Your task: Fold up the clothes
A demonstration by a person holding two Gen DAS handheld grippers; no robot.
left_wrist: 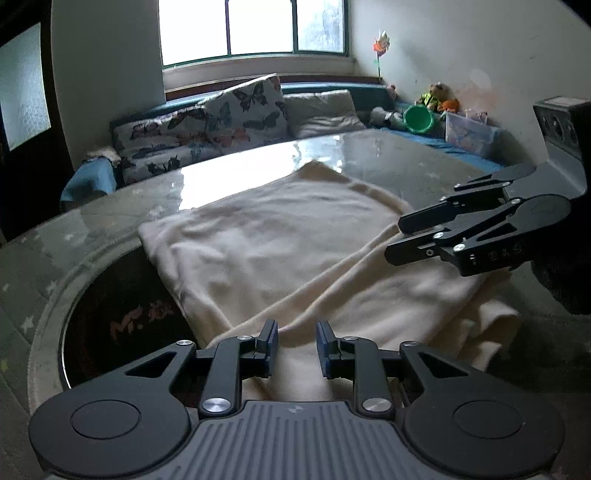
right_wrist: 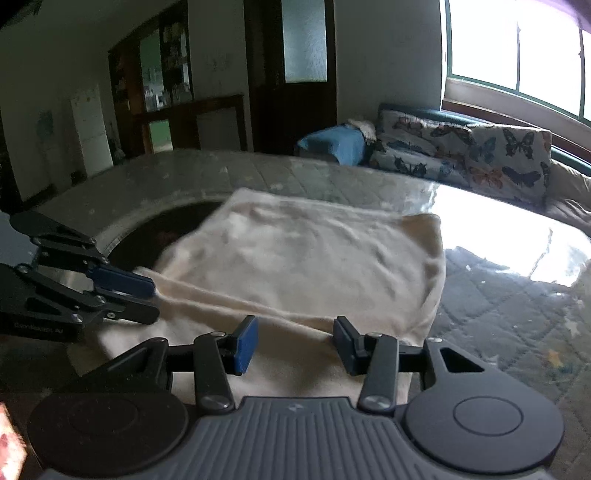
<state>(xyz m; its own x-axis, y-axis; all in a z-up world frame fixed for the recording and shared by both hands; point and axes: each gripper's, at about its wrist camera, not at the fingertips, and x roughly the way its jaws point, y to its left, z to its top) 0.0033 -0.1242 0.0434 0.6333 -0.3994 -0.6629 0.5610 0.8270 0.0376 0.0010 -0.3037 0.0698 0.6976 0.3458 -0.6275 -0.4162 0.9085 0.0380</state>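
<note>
I hold both tools tilted down over the table, side by side. My left gripper (left_wrist: 295,349) sits at the bottom centre of its own view, its blue-faced jaws a little apart with nothing pinched between them; the cream cloth (left_wrist: 266,243) lies below and ahead of the tips. My right gripper (right_wrist: 291,345) is at the bottom centre of its view, jaws wider apart, also clamped on nothing, hanging over the near hem of the same cloth.

In the left view the right tool reaches in from the right edge, its fingers over the cloth's right side where a fold runs diagonally. In the right view the left tool comes in from the left edge, its tips at the cloth's left fringe; whether they touch the fabric I cannot tell.

The cloth is spread in the middle of the glass-topped table (left_wrist: 388,162), partly folded, with bunched layers at lower right of the left view. Its left edge overlaps a dark round inset (left_wrist: 110,314) in the tabletop.

Behind the table stand butterfly cushions (left_wrist: 236,110), a green bowl (left_wrist: 419,118), a clear box (left_wrist: 469,133) and a window (left_wrist: 255,29). Bare tabletop shows beyond the cloth's far edge and to its right.
</note>
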